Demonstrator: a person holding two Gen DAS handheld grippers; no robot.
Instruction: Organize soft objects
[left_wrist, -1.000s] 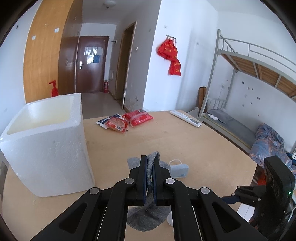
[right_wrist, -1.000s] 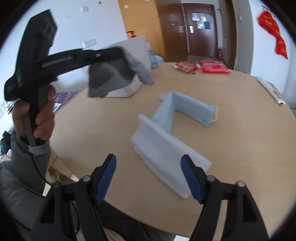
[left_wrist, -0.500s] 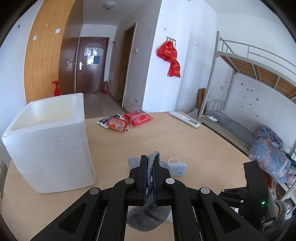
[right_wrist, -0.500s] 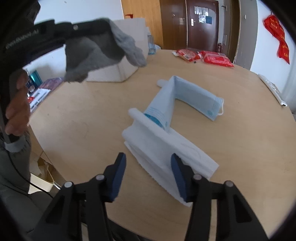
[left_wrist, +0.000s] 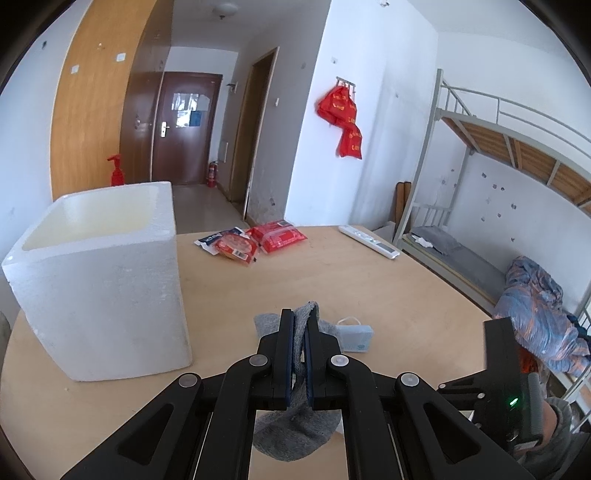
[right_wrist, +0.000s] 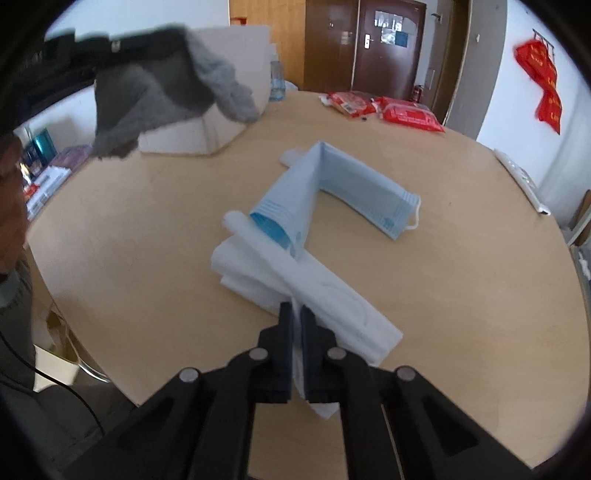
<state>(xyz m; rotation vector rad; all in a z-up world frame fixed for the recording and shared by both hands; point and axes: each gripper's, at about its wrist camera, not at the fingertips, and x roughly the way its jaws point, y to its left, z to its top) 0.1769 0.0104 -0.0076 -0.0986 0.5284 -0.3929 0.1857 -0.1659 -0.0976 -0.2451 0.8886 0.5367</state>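
Note:
My left gripper (left_wrist: 299, 321) is shut on a grey sock (left_wrist: 295, 432), which hangs from its jaws above the round wooden table (left_wrist: 369, 280). In the right wrist view the same sock (right_wrist: 147, 107) dangles at the upper left. My right gripper (right_wrist: 296, 314) is shut on the near edge of a folded white cloth (right_wrist: 295, 277) lying on the table. A light blue face mask (right_wrist: 332, 192) lies bent just beyond the cloth, one end tucked against it; the mask (left_wrist: 356, 336) also shows past the left gripper's fingers.
A white foam box (left_wrist: 99, 280) stands open on the table's left. Red snack packets (left_wrist: 258, 240) and a white remote (left_wrist: 369, 242) lie at the far side. A bunk bed (left_wrist: 498, 184) stands to the right. A person's hand (left_wrist: 550, 417) holds the right gripper's handle.
My right gripper's jaws have gone from wide open to shut on the white cloth's edge while dipping lower. The left gripper, with the sock, has hardly moved.

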